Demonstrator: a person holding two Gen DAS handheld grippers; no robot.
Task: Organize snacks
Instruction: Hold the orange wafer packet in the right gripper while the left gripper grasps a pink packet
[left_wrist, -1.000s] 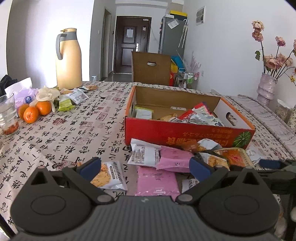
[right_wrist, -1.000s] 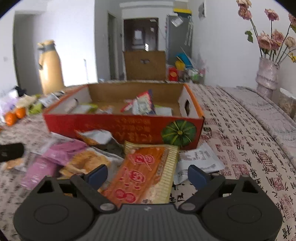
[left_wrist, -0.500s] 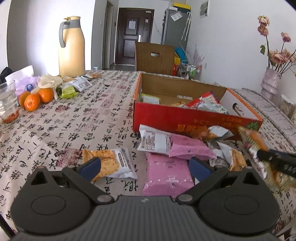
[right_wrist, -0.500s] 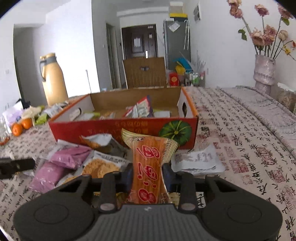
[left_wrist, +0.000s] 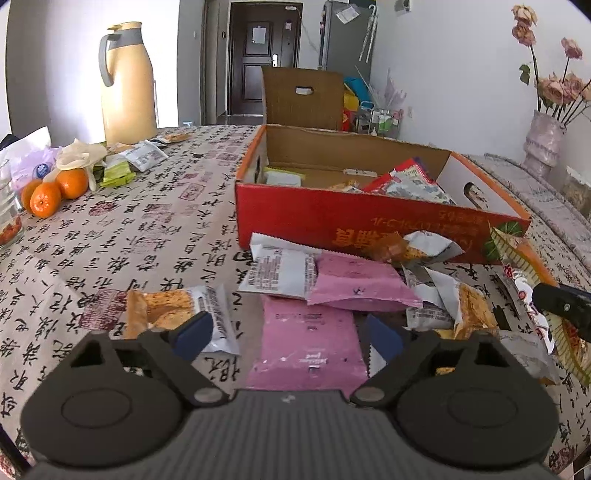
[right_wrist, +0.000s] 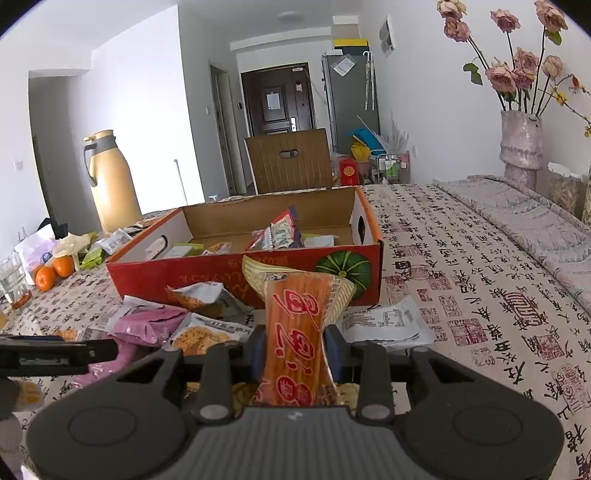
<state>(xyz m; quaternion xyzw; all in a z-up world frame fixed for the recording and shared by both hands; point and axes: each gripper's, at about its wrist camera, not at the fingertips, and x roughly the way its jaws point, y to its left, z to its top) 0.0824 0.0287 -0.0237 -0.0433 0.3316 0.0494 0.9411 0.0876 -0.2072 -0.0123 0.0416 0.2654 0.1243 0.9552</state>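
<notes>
Right wrist view: I observe the orange snack packet (right_wrist: 295, 332), a long clear-edged wrapper with red characters on an orange filling and a pale striped, fanned-out top end. It stands nearly upright, pinched at its middle by my right gripper (right_wrist: 295, 345), whose blue pads are closed against both sides of the wrapper. The packet is raised clear of the tablecloth (right_wrist: 480, 280) and sits in front of the red cardboard box (right_wrist: 177, 273), which is open at the top and already contains several packets.

Left wrist view: I note my left gripper (left_wrist: 286, 336) with its blue-tipped fingers (left_wrist: 194, 332) spread wide, holding nothing. Between and just beyond the fingers lies a pink packet (left_wrist: 308, 339), flat on the cloth. I cannot tell whether the fingers touch it. A second pink packet (left_wrist: 354, 284) lies partly over the far end of the first, and a white packet (left_wrist: 277, 271) overlaps that one on the left. An orange-and-white biscuit packet (left_wrist: 177, 310) lies just beside the left finger. Further loose packets are heaped against the box's near wall.

At the right edge of this view the held orange packet appears again, with the right gripper's dark finger across it.

Elsewhere on the table I record oranges (left_wrist: 51, 192), a tan thermos jug (left_wrist: 127, 79) and a vase of dried roses (right_wrist: 521, 147).
</notes>
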